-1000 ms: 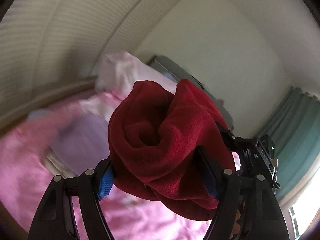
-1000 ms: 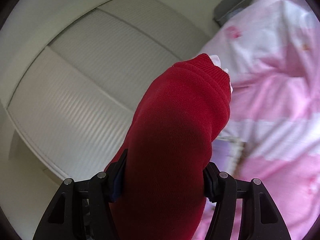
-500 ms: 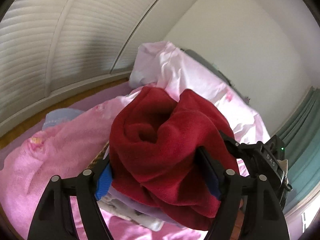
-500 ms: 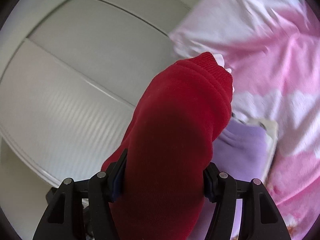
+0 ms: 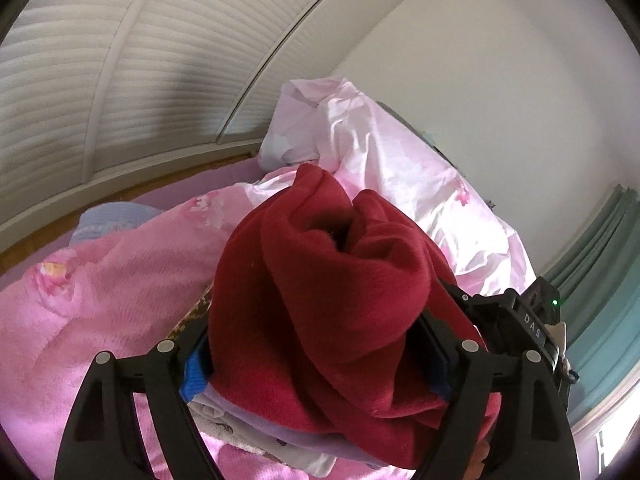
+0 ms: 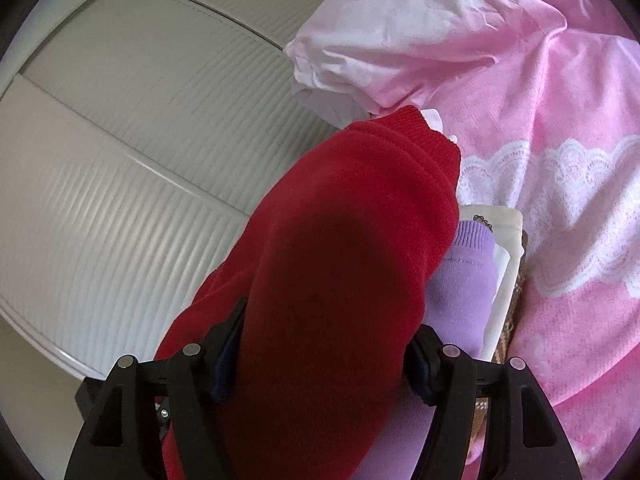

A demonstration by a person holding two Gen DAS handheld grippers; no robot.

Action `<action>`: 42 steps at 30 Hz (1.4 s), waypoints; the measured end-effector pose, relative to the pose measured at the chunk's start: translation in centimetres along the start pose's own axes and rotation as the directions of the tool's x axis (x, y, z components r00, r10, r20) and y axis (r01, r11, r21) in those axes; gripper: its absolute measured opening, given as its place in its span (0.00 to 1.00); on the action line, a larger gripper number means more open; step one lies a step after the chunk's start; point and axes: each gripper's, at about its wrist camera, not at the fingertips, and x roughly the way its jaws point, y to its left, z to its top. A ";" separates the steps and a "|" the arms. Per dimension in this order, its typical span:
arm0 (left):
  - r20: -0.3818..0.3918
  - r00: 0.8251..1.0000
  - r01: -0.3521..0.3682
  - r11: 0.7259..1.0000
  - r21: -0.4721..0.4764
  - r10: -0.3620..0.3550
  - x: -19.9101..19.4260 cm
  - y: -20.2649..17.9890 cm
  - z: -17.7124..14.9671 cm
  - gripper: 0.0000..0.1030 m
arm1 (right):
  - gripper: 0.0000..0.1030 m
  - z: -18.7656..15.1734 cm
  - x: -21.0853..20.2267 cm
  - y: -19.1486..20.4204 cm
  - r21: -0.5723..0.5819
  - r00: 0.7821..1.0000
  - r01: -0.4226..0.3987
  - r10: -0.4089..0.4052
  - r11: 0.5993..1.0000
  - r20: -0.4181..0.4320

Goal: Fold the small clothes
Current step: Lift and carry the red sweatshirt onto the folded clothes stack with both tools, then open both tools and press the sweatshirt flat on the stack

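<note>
Left wrist view. The left gripper (image 5: 316, 364) has its fingers (image 5: 194, 372) closed on a bunched red garment (image 5: 320, 300), whose fleecy folds rise between them and fill the centre of the field. Beneath the garment lies a folded stack of clothes (image 5: 256, 432), with a lilac layer above a white printed one. The stack rests on a pink blanket (image 5: 100, 300) covering the bed. Beyond it is a pale pink crumpled sheet (image 5: 380, 168). A louvred white wardrobe door (image 5: 120, 60) occupies the upper left, a plain wall the upper right, and a green curtain (image 5: 600, 260) the right edge. The right gripper (image 5: 536, 320) appears behind the garment, at right.

Right wrist view. The right gripper (image 6: 324, 356) likewise clamps the red garment (image 6: 328, 280) between its fingers (image 6: 424, 368); the ribbed cuff points away from the camera. Just right of and below the garment lies a lilac folded piece (image 6: 464, 280) on a white one (image 6: 504, 248), both on the pink blanket (image 6: 580, 240) with its white lace band.
</note>
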 end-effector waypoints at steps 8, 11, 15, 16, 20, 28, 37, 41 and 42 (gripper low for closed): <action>0.023 0.999 -0.050 0.999 0.020 0.050 -2.8 -1.9 0.9 0.81 | 0.78 1.4 -1.2 1.0 0.038 0.998 0.035 -0.033 0.999 -0.050; 0.046 0.996 -0.079 0.996 0.046 0.077 -4.2 -3.0 1.3 0.81 | 0.81 1.6 -2.2 1.4 0.026 0.995 0.087 -0.086 0.996 -0.045; 0.095 0.988 -0.135 0.985 0.108 0.125 -6.0 -5.2 1.6 0.81 | 0.81 2.4 -4.6 1.8 0.007 0.989 0.149 -0.149 0.989 0.015; 0.113 0.985 -0.146 0.980 0.139 0.131 -6.5 -6.2 1.6 0.81 | 0.81 2.5 -5.4 2.2 -0.010 0.986 0.165 -0.165 0.986 0.030; 0.175 0.972 -0.207 0.922 0.329 0.155 -7.2 -11.2 0.8 0.81 | 0.81 2.3 -8.1 5.2 -0.185 0.965 0.247 -0.224 0.951 0.138; 0.142 0.938 -0.345 0.793 0.502 0.318 -3.1 -12.5 -0.5 0.78 | 0.81 -1.9 -7.0 9.6 -0.565 0.876 0.481 -0.395 0.671 0.277; 0.073 0.919 -0.376 0.809 0.451 0.387 -0.4 -8.5 -0.3 0.82 | 0.81 -2.9 -3.7 9.6 -0.641 0.864 0.491 -0.422 0.590 0.273; 0.058 0.921 -0.370 0.819 0.440 0.384 0.5 -7.3 -0.7 0.82 | 0.84 -3.2 -2.9 9.1 -0.638 0.860 0.495 -0.435 0.589 0.266; 0.057 0.921 -0.370 0.819 0.439 0.385 0.7 -7.2 -0.7 0.82 | 0.85 -3.1 -2.6 8.7 -0.629 0.859 0.497 -0.443 0.598 0.259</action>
